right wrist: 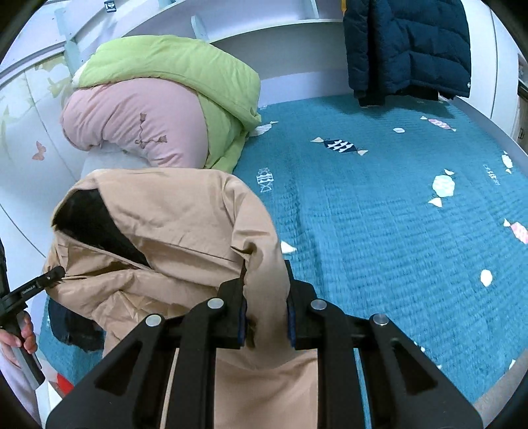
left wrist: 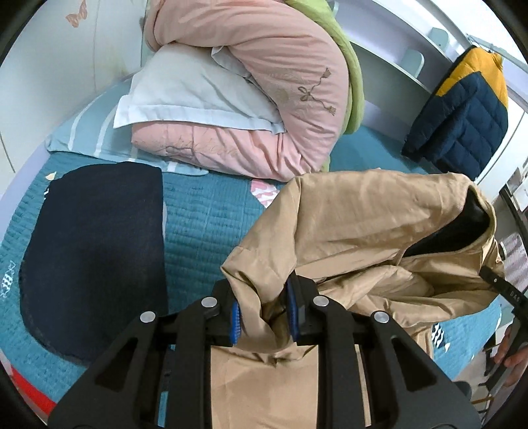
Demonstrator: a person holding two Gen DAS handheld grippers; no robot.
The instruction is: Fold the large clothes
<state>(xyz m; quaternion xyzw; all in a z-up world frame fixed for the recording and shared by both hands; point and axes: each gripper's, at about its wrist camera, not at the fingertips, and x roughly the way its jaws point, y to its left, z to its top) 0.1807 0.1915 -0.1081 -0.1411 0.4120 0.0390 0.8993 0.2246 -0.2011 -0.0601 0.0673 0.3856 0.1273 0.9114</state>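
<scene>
A bed (right wrist: 379,204) with a teal quilted cover filled the room. Toward eleven o'clock lay pink bedding (left wrist: 264,85), a green duvet (right wrist: 184,66) and a white pillow (left wrist: 184,92); white walls (right wrist: 19,158) carried butterfly stickers (left wrist: 76,15).

1. We see even, bright, diffuse light in both views; its source is not visible.
2. We note soft shadow under the tan coat (left wrist: 356,231) and inside its hood.
3. Fisheye distortion bends the bed (right wrist: 379,204) edges and shelves; black vignette fills the corners.
4. Focus is sharp centrally, slightly soft toward the rims.
</scene>
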